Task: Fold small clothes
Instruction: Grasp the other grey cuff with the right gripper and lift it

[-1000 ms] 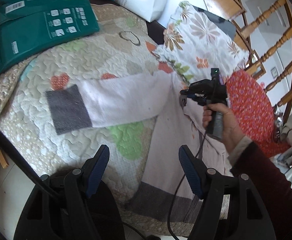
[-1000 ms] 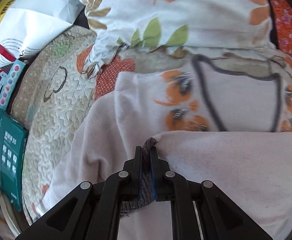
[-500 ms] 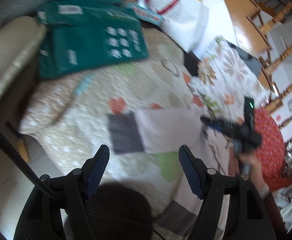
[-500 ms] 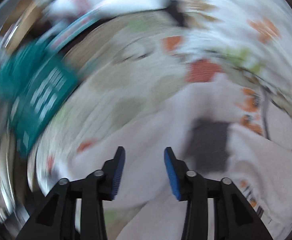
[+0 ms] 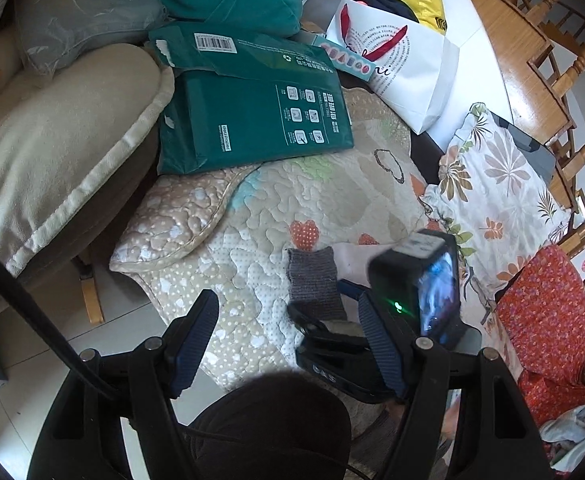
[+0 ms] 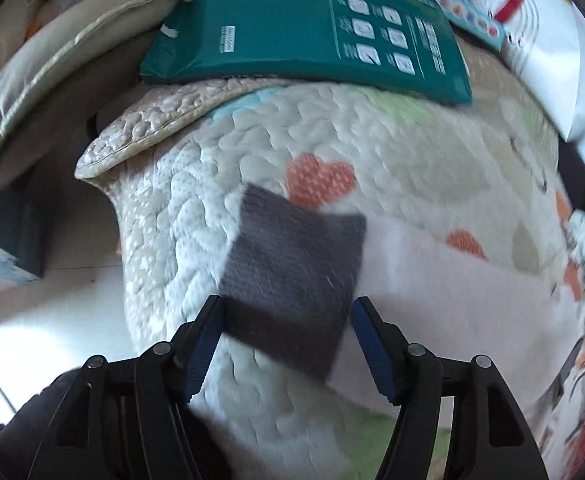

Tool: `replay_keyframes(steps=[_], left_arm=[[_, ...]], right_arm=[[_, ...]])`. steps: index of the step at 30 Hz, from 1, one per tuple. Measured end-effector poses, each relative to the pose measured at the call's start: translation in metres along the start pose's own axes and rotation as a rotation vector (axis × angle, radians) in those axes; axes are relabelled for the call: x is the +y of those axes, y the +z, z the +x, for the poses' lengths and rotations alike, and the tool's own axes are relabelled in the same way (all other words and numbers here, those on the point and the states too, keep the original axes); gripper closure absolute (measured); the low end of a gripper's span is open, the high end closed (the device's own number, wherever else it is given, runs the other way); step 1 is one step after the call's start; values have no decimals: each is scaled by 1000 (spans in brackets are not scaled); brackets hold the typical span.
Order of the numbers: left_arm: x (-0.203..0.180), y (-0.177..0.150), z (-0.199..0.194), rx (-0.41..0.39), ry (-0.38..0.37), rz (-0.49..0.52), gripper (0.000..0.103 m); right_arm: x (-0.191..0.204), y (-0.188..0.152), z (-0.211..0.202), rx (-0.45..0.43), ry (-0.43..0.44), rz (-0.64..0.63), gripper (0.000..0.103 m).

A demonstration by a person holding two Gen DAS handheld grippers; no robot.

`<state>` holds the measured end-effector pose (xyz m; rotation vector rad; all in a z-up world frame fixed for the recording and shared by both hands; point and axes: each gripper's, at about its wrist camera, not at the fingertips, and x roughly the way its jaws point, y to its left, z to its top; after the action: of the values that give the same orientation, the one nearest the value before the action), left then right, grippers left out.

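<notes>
A small pale pink sweater (image 6: 452, 292) lies on a quilted cover (image 6: 332, 128), its sleeve stretched left and ending in a grey cuff (image 6: 292, 276). My right gripper (image 6: 286, 336) is open, its jaws either side of the cuff's near edge, just above it. In the left wrist view the cuff (image 5: 312, 284) shows with the right gripper (image 5: 312, 326) and its camera body right over it. My left gripper (image 5: 288, 340) is open and empty, held above and behind the right one. Most of the sweater is hidden there.
A green packet (image 5: 252, 108) lies at the back of the quilt, with a white paper bag (image 5: 404, 64) and a floral pillow (image 5: 492, 184) to the right. A beige cushion (image 5: 52, 152) sits left. The quilt's edge drops to the floor (image 6: 52, 320) at left.
My right gripper let go of the other grey cuff over the sweater body, opened and swung left to this sleeve's cuff. My left gripper pulled back and up, staying open.
</notes>
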<state>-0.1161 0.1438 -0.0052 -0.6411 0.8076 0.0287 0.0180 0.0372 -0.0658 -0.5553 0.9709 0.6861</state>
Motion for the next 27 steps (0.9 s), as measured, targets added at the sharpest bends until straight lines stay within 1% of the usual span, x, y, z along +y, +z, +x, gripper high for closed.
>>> replay_keyframes(steps=[1,2,3,5,7,9,10,12,13,15,16,17,18,19,21,23,26,27], left_arm=[[-2,0,0,-2,0,5,32],[-5,0,-1,-4,1,11,32],[-8,0,-2,-6,2,17,32],[-15,0,-3,-6,-3,29,32],[-23,0,-5,-8,-12,44,32],[-35,0,-5,-6,-18,71,31],[-41,-1,-4,-2,-24,84,30],[-57,-2,1,11,-39,112,29],[-65,-4,4,19,-49,126,28],[-83,-7,13,45,-77,153,28],[-90,-9,17,56,-90,165,28],[-102,-13,23,70,-106,185,28],[-110,-16,27,79,-114,199,28],[-122,-22,34,96,-123,223,28],[-140,-32,47,132,-131,255,28],[-152,-42,60,170,-141,275,28],[-170,-59,85,231,-139,308,28],[-173,-63,92,244,-133,317,28]], right_arm=[[-2,5,-6,-13,22,49,76],[-9,9,-10,-18,35,87,97],[-14,13,-15,-36,37,118,97],[-36,16,-34,-99,49,196,97],[-70,10,-63,-167,48,294,97],[-104,1,-94,-230,33,378,97],[-128,-9,-116,-268,19,442,97],[-168,-34,-148,-315,-11,544,97],[-196,-57,-168,-335,-39,616,97],[-246,-106,-193,-341,-117,742,97],[-267,-123,-199,-333,-158,790,97],[-290,-150,-205,-320,-207,846,97],[-306,-173,-210,-309,-237,891,97],[-326,-207,-214,-294,-273,960,97],[-354,-255,-215,-264,-329,1053,97],[-374,-307,-206,-217,-369,1151,97],[-396,-373,-184,-139,-380,1278,97],[-400,-390,-179,-119,-382,1308,96]])
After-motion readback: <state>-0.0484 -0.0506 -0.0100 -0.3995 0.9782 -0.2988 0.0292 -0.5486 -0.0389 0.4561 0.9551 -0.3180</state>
